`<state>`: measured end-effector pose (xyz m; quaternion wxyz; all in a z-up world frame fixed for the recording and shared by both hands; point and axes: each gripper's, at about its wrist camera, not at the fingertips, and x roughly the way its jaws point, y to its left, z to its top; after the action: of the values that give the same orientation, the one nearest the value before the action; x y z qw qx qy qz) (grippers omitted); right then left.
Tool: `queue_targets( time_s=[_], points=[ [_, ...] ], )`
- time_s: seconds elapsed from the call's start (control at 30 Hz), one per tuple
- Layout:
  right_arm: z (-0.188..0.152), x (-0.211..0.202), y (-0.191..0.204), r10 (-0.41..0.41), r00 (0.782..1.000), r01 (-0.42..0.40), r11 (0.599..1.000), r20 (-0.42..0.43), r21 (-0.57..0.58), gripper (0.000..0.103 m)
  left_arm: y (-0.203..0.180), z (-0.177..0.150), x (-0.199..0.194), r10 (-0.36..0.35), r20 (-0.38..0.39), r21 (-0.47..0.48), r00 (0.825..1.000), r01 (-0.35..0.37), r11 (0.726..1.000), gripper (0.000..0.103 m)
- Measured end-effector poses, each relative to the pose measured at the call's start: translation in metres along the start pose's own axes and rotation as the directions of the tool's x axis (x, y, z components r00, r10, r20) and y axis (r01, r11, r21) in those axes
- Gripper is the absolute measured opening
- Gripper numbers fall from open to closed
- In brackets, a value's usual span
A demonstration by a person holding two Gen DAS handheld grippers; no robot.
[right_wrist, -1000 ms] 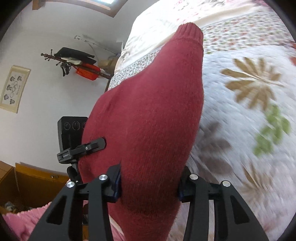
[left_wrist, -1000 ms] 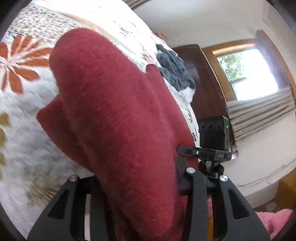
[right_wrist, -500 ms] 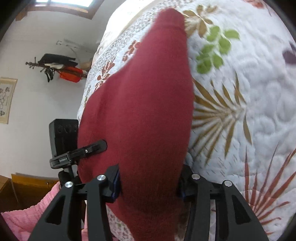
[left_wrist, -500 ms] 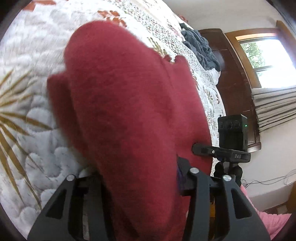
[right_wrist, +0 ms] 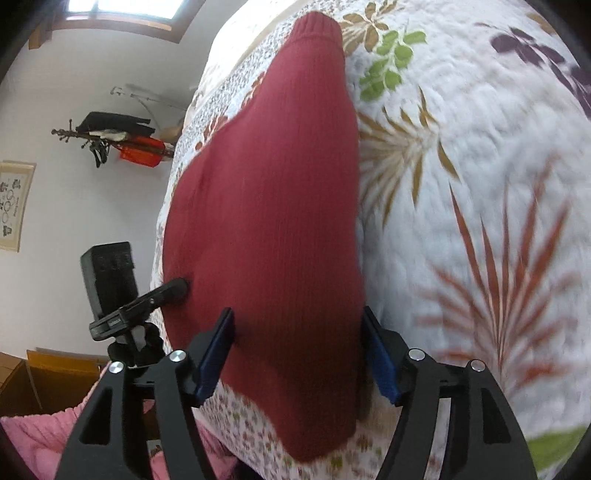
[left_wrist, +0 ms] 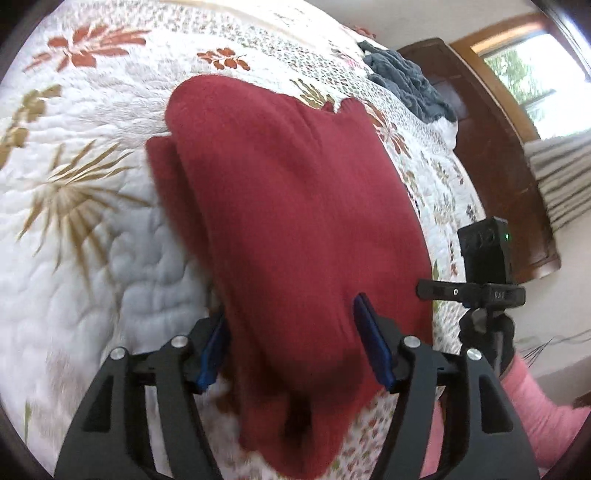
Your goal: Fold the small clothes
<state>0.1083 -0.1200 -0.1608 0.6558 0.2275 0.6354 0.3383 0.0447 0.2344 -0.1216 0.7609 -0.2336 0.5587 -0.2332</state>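
L wrist view: left gripper [left_wrist: 291,343] w/ blue-padded fingers [left_wrist: 371,347] spread apart, red knit garment [left_wrist: 295,206] lying between them on the quilted bed [left_wrist: 92,240], pads not pinching it. Garment runs from 6 o'clock up to 11. Grey cloth [left_wrist: 410,86] at 1 o'clock.

R wrist view: right gripper [right_wrist: 297,354] fingers [right_wrist: 218,350] also apart, red knit garment [right_wrist: 273,206] between them, ribbed cuff [right_wrist: 317,31] at 12 o'clock. Pink sleeve [right_wrist: 40,435] at 8 o'clock.

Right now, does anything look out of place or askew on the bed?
Mostly in order. The red sweater lies on the quilt between both open tools. One oddity: a crumpled grey garment lies unfolded near the headboard.
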Motion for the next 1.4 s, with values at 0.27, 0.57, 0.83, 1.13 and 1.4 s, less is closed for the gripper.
queue_targets(
  time_s=[0.27,0.57,0.83,1.13,1.4],
  points=[
    [-0.034,-0.005,-0.006,-0.011,1.0,0.011,1.0,-0.012,0.026,0.032,0.001,-0.03,0.0,0.096,-0.03,-0.005,0.995,-0.096,0.995,0.063],
    [-0.037,0.007,-0.011,-0.062,0.998,0.062,0.997,-0.001,0.045,0.032,0.016,-0.041,-0.002,0.103,-0.022,-0.045,0.994,-0.104,0.994,0.064],
    [-0.047,-0.004,-0.001,-0.122,0.992,0.122,0.992,0.027,0.028,0.043,0.008,-0.043,-0.004,0.142,-0.023,-0.053,0.99,-0.143,0.988,0.064],
    [-0.069,-0.024,0.028,-0.3,0.951,0.304,0.952,0.082,-0.043,0.066,-0.008,-0.06,-0.02,0.222,-0.027,-0.065,0.975,-0.223,0.973,0.065],
    [-0.093,-0.035,0.047,-0.44,0.889,0.447,0.894,0.127,-0.034,0.08,-0.031,-0.078,-0.04,0.287,-0.009,-0.052,0.958,-0.287,0.957,0.071]
  ],
)
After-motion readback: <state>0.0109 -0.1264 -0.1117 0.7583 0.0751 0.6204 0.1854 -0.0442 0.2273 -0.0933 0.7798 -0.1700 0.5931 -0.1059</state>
